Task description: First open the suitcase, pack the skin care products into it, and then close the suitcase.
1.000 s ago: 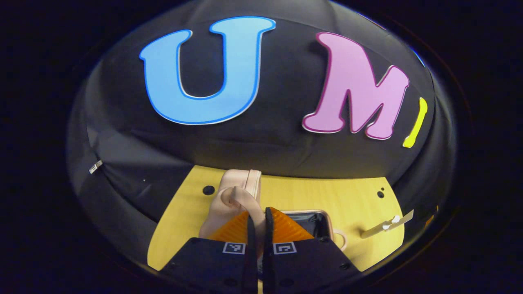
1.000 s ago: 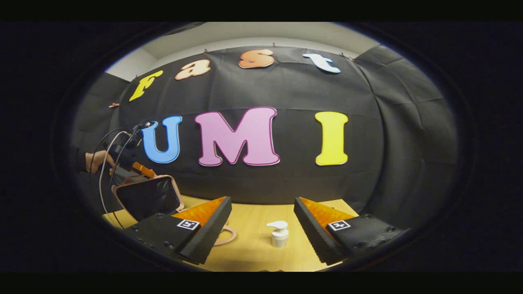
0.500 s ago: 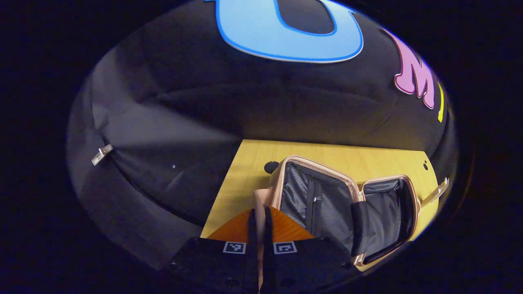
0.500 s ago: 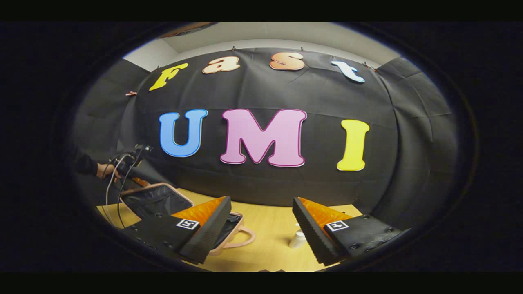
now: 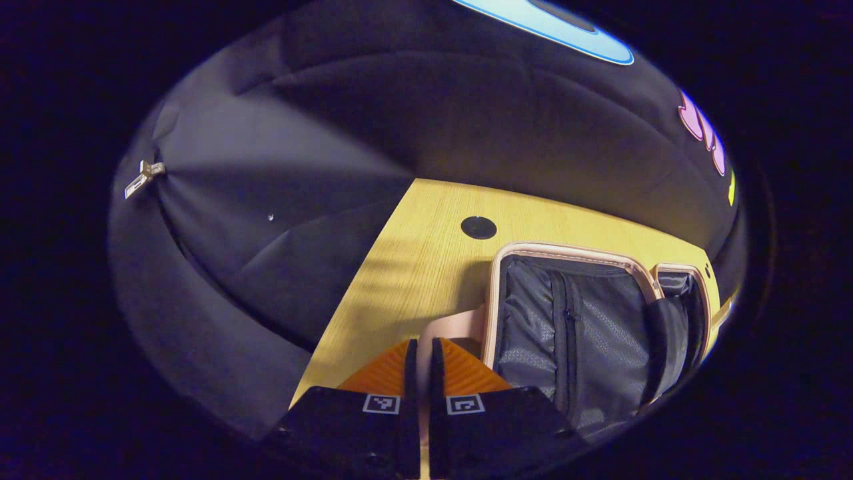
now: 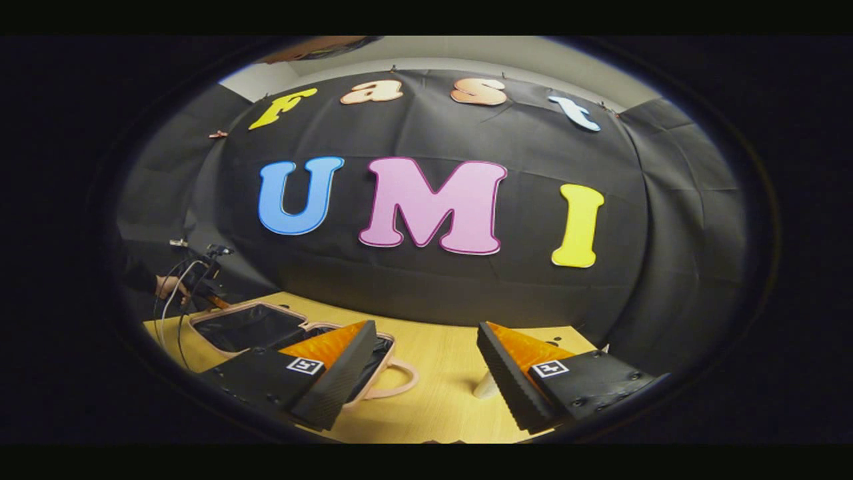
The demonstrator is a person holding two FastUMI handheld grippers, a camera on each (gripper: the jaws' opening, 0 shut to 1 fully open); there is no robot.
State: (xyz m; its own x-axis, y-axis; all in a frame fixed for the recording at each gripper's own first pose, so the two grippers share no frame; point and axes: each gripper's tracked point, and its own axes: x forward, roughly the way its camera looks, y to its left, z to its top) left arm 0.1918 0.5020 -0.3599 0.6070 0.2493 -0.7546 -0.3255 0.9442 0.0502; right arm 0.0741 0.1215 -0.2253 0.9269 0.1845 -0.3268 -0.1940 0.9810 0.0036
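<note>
Yellow wood grain covers the surface (image 5: 426, 267), which fills the lower middle of both views. On it the pink suitcase (image 5: 573, 313) lies open, its dark lining showing at the lower right of the left gripper view and at the lower left of the right gripper view, its loop handle (image 6: 393, 383) toward the centre. The left tool (image 5: 421, 353), at the bottom centre, has its fingers nearly together on a pink edge of the case. The right tool (image 6: 426, 370) is spread wide and holds nothing. A white skin care bottle (image 6: 484, 387) stands partly behind its right-hand finger.
</note>
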